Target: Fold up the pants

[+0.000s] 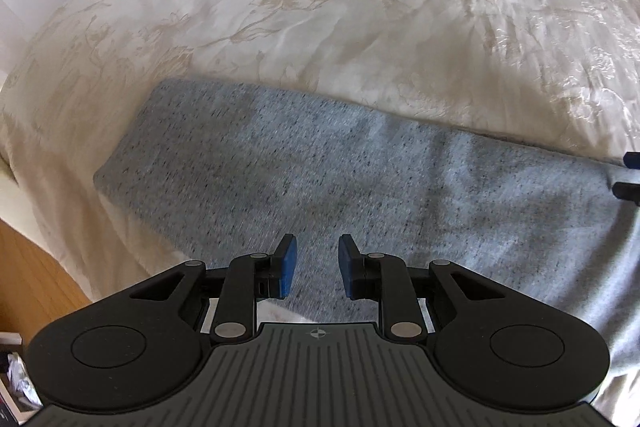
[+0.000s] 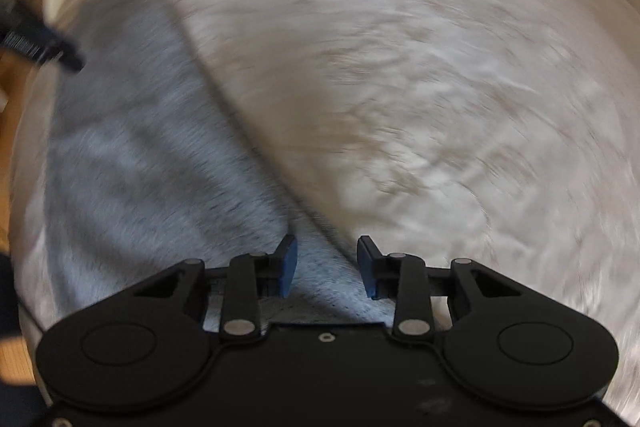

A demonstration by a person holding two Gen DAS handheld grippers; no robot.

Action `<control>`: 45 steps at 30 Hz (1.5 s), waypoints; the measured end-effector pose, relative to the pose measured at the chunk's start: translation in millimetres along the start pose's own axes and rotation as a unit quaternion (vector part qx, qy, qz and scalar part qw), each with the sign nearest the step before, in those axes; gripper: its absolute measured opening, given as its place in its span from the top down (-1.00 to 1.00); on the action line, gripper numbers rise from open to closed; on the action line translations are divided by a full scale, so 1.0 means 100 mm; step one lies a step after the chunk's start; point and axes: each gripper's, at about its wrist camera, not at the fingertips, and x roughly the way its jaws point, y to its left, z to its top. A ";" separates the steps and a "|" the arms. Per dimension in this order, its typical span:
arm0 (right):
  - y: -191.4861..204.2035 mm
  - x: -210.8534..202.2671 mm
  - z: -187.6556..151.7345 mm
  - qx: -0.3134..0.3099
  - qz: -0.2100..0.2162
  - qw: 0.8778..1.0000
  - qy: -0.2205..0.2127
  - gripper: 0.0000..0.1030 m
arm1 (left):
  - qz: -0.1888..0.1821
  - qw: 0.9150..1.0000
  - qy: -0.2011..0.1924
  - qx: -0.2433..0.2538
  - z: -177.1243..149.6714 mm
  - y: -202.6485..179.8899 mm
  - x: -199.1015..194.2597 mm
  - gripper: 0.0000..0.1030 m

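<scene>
We see the pants (image 1: 360, 179), grey speckled knit, lying as one long flat band across the bed (image 1: 320, 7), near its front edge, one end toward the left corner. In the left wrist view the band has a clean straight far edge and a squared left end, so we judge the lengthwise fold, leg over leg, as done; the cross folds that shorten the band look not yet made. The left gripper (image 1: 318, 267) hangs over the pants near the front edge, jaws a narrow gap apart, nothing between the pads. The right gripper (image 2: 327, 267) sits over the far edge of the pants (image 2: 152, 155), jaws somewhat wider, cloth under them but none pinched; this view is blurred, so contact with the fabric we cannot tell. In it the left gripper (image 2: 44, 43) shows at the upper left. Left to do, in our judgement: take one end and bring it over the other.
</scene>
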 end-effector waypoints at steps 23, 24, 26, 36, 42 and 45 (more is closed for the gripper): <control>0.23 -0.12 0.04 0.301 0.012 0.953 -0.027 0.68 | -0.131 0.989 -0.005 -0.072 0.21 0.93 0.22 0.49; 0.29 -0.11 0.05 0.311 0.013 0.950 -0.025 0.68 | -0.124 0.990 -0.012 -0.067 0.23 0.99 0.22 0.49; 0.40 -0.08 0.09 0.331 0.017 0.943 -0.021 0.67 | -0.123 0.990 -0.020 -0.065 0.27 1.13 0.23 0.47; 0.94 0.05 0.63 0.334 0.035 0.942 -0.015 0.61 | -0.158 0.981 -0.021 -0.111 0.02 1.73 0.31 -0.09; 1.19 0.11 0.98 0.311 0.042 0.949 -0.014 0.54 | -0.174 0.974 -0.007 -0.147 -0.06 1.95 0.52 -0.10; 1.29 0.14 1.10 0.305 0.043 0.951 -0.011 0.54 | -0.184 0.971 -0.011 -0.149 -0.01 2.00 0.62 -0.10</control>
